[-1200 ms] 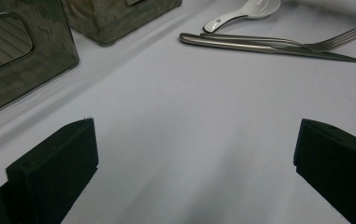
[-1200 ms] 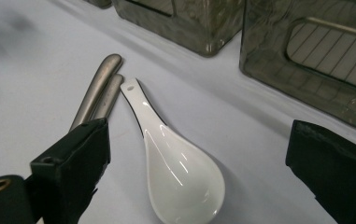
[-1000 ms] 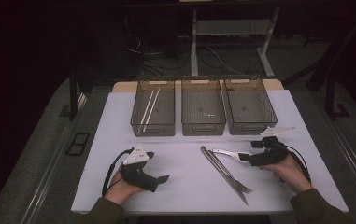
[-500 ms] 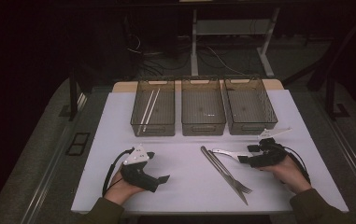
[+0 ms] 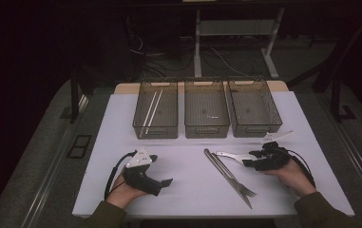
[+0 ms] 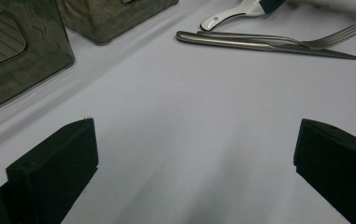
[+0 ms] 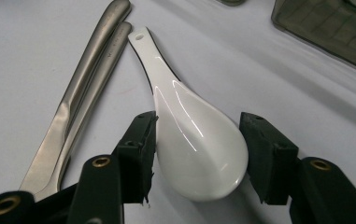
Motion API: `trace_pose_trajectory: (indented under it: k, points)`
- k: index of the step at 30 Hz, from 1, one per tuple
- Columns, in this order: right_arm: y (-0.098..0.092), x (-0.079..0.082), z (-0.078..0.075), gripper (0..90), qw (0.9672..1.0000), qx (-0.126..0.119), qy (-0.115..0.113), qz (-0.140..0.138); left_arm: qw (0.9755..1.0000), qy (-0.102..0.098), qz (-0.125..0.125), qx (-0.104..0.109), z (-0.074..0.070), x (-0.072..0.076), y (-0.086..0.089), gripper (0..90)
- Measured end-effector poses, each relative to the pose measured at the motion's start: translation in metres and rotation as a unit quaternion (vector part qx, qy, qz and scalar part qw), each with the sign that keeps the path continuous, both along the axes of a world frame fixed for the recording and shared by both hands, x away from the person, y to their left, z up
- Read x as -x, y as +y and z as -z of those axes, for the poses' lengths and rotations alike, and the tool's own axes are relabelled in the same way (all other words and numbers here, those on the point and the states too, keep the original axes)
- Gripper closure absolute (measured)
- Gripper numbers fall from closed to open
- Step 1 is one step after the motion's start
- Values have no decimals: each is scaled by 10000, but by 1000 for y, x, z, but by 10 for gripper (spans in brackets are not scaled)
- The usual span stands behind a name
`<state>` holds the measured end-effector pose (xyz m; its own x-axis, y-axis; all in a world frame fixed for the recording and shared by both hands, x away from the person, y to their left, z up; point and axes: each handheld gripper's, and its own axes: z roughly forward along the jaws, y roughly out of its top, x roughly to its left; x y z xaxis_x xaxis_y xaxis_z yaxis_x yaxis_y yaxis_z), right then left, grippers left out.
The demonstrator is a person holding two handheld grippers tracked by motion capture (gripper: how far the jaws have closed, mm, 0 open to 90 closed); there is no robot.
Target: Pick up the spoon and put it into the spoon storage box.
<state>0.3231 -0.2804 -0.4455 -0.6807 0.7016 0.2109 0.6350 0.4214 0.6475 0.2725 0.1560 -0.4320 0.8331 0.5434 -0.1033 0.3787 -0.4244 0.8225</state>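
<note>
Spoon (image 7: pixel 192 140) glossy white ceramic; knife (image 7: pixel 73 98), fork (image 6: pixel 306 41) brushed metal; bins (image 5: pixel 206 114) smoky translucent plastic.

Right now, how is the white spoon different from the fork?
The white spoon is glossy white, short and wide; the fork is grey metal, long and thin. The spoon lies between the right tool's jaws; the fork lies untouched beside a knife. Both rest on the white table.

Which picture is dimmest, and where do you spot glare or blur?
High view: dimmest, room black beyond the table. Right gripper view: bright glare streaks on the white spoon, near tool parts soft. Left gripper view: fork crisp, black jaws blurred.
</note>
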Motion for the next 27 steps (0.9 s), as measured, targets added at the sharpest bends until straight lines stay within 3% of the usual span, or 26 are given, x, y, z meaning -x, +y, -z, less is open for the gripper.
trace_pose_trajectory:
  k: [14, 15, 27]
  points:
    - [-1, 1, 1, 522, 9999, -19, 113, -90, 10000, -12, 31, -19, 0, 0, 0, 0]
    - [-2, 1, 0, 599, 9999, -28, 111, -110, 10000, -15, 32, -22, 0, 0, 0, 0]
    - [-3, 3, 0, 740, 9997, 76, 112, -226, 10000, -32, 35, 2, -1, 1, -1, 0]
